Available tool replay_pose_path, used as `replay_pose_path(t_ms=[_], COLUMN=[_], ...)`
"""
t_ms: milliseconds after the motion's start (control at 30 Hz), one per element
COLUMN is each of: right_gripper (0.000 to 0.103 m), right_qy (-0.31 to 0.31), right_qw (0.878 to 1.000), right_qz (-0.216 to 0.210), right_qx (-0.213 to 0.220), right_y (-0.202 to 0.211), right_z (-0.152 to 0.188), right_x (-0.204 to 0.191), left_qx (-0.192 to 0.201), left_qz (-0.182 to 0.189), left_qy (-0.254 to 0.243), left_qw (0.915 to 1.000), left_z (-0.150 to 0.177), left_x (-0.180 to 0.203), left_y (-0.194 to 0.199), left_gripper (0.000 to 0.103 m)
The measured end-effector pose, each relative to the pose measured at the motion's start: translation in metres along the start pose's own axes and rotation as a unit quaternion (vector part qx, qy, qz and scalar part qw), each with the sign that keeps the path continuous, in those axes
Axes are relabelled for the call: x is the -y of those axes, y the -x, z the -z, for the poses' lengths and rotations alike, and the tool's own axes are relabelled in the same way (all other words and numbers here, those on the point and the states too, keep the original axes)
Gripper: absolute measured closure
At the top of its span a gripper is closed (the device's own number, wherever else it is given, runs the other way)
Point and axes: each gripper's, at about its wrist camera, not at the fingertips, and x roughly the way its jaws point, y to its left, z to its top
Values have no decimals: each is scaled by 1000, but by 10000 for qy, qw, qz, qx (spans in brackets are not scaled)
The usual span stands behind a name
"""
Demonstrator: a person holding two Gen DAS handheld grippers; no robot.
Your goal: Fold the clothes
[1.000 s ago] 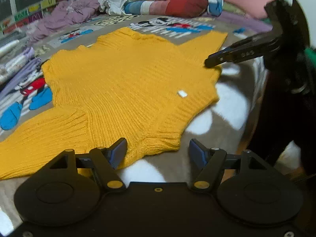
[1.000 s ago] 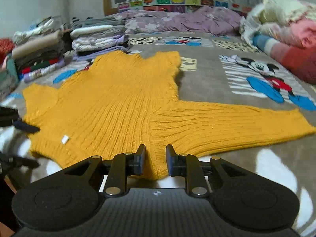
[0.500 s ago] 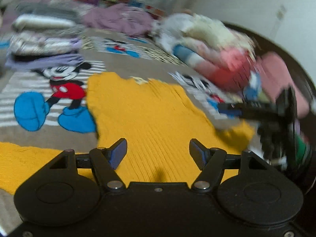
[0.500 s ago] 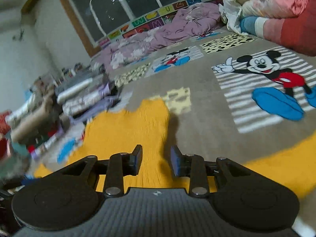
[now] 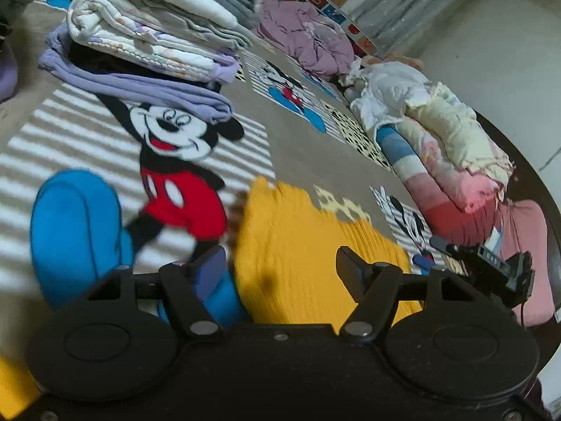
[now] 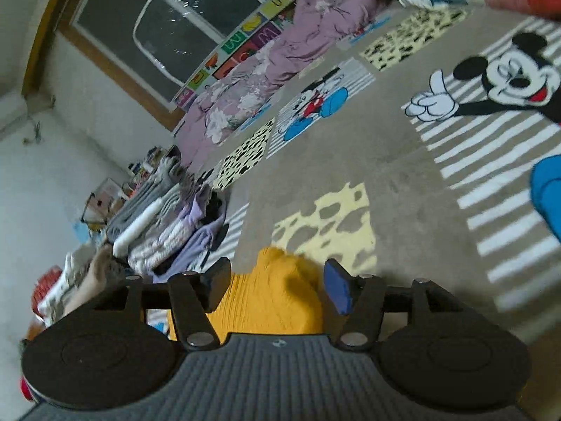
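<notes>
Swinging both hands across the bed, I now look at a different stretch of it than a second ago: then the whole yellow sweater [image 5: 308,252] lay spread flat before me with both sleeves out, and now only a blurred part of it shows just ahead of my jaws in each view. It lies on the cartoon blanket [image 5: 287,147], touching it, with nothing lifted.

My left gripper [image 5: 280,266] hangs released, jaws wide, as it was a second ago, with the sweater beyond the pads and not pinched. My right gripper [image 6: 277,286] was nearly clenched a second ago; its jaws are opening now, and the knit seen between them sits below, not pressed by either pad. I judge this as letting go of one hold and lining up for a fresh one, so the fold itself is not yet made.

Counting: one sweater to fold. One stack of folded clothes [image 5: 147,38] stands well apart from it on the blanket, several layers deep, though I cannot count the pieces. One purple quilt [image 6: 252,80] lies bunched under the window [image 6: 168,24]. One heap of rolled bedding [image 5: 448,154] lines the far edge. In the left view my other gripper shows at the right rim, near the sweater's edge.
</notes>
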Motion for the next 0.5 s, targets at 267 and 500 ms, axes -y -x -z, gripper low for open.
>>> replay_pose_path(t_ms=[267, 500], right_gripper=[34, 32], right_qy=[-325, -709], right_qw=[9969, 9903], right_qz=[-248, -470], right_qx=[-678, -1096], right_y=[-41, -61], right_z=[-11, -6], right_x=[23, 41], left_qx=[-229, -493], left_qz=[410, 559], left_qy=[585, 646], left_qw=[9972, 9951], left_z=[-31, -34], left_x=[-33, -37], left_y=[-37, -64], left_gripper=[34, 36])
